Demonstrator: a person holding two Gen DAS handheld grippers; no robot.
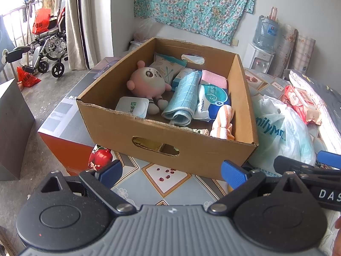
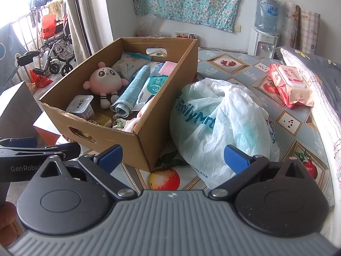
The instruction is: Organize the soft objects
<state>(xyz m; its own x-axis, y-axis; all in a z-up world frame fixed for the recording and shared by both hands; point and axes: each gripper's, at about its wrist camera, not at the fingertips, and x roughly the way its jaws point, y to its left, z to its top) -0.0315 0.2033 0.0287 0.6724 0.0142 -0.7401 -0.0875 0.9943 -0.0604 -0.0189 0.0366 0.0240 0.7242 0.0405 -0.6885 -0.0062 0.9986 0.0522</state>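
Cardboard box (image 1: 170, 140) w/ plush toy (image 1: 147, 83) & towels sits on the fruit-print bench cloth (image 2: 234, 64), plastic bag (image 2: 223, 123) beside it. Both grippers (image 1: 171, 171) (image 2: 173, 156) hover empty, jaws apart. Wheelchair (image 1: 49, 51) near balcony.

We find the left gripper (image 1: 171, 173) held above the patterned tablecloth (image 1: 166, 183), jaws spread wide and empty. Ahead of it stands an open cardboard box (image 1: 119, 128). Inside we note a pink plush toy (image 1: 147, 81), a rolled blue towel (image 1: 183, 98), a wet-wipe pack (image 1: 213, 100) and an orange striped cloth (image 1: 223, 121). A white plastic bag (image 1: 279, 132) lies against the box's right wall. The right gripper (image 1: 307, 164) shows at the right edge.
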